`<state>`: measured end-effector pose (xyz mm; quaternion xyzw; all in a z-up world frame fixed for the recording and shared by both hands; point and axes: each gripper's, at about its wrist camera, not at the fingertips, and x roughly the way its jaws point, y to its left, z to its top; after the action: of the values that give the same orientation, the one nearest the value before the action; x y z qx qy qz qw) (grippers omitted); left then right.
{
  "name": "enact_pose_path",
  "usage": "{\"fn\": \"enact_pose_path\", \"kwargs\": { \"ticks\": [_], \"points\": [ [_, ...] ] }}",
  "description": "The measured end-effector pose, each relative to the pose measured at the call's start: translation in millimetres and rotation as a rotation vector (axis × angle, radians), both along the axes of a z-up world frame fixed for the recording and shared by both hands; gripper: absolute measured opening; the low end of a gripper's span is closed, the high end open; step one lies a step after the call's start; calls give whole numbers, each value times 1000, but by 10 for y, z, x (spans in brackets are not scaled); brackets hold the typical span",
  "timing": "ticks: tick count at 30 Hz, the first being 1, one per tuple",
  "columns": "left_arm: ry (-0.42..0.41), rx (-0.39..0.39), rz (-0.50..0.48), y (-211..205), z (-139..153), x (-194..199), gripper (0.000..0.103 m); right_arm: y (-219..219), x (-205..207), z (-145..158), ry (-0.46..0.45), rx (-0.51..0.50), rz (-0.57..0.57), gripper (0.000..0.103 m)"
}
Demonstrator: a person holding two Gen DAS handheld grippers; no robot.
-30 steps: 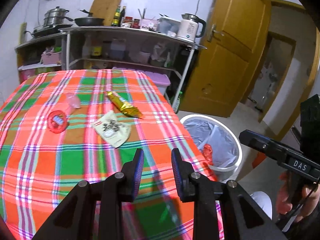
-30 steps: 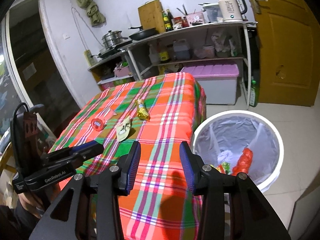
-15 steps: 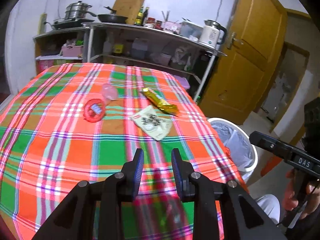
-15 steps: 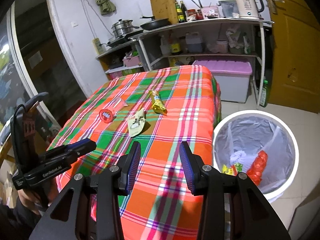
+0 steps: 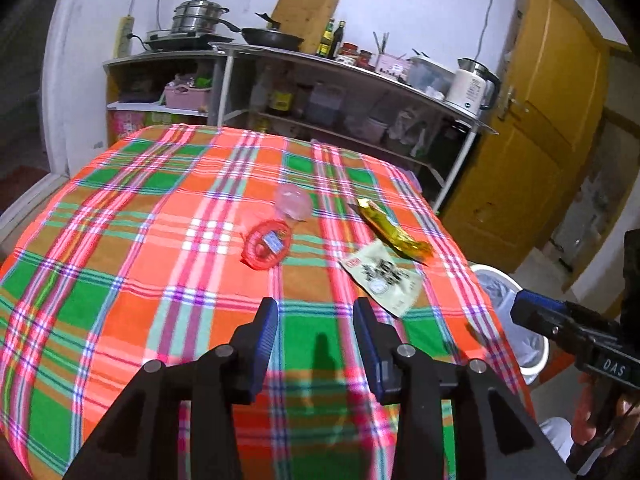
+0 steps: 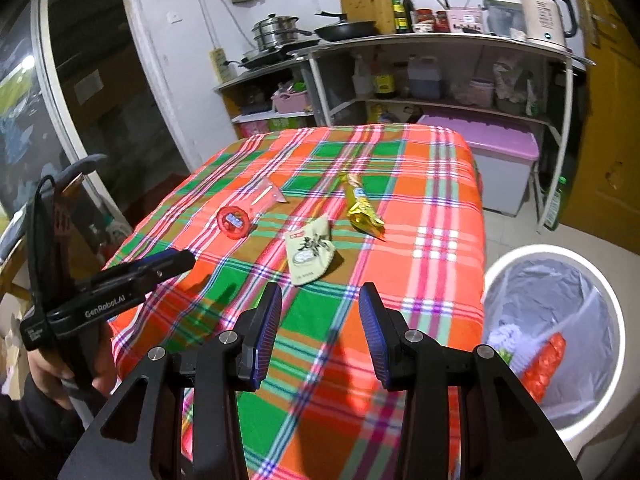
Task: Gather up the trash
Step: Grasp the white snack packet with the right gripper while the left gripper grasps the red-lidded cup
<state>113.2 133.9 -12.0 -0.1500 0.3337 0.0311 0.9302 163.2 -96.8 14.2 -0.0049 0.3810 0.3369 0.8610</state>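
Right wrist view: right gripper [image 6: 319, 330] and left gripper [image 5: 315, 339] hover wide apart, holding nothing, over plaid tablecloth [image 6: 424, 208]; pale packet [image 6: 310, 250] at 12 o'clock; gold wrapper [image 6: 360, 205] beyond, long axis running 12-to-5; bin [image 6: 600, 280] past the cloth's 3 o'clock edge.

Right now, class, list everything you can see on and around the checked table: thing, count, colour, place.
Pale wrapper: one, cream, nearest the table's front.
Gold wrapper: one, gold, behind the pale one.
Round lid: one, red, left of the wrappers.
Clear cup: one, transparent, lying by the lid.
Tablecloth: one, orange-green plaid.
Bin: one, white, lined, on the floor to the right, with trash inside.
Kettle: one, white, top shelf.
Left gripper: open, empty.
Right gripper: open, empty.
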Motion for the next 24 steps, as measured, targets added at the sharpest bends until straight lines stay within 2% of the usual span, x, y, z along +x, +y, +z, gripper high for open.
{"fn": "enact_pose_path", "kwargs": {
  "ticks": [4,6,8,24],
  "points": [
    [10,4,17,97,-21,148,40,161,130,-71,16,-19,23,43],
    [13,2,23,135,-36,225,48,244,216,-134,29,-31,37,45],
    [19,2,32,178,-57,305,49,309,281,-195,38,-40,43,46],
    [88,2,100,356,-266,901,50,637,749,-520,82,-91,68,46]
  ]
}}
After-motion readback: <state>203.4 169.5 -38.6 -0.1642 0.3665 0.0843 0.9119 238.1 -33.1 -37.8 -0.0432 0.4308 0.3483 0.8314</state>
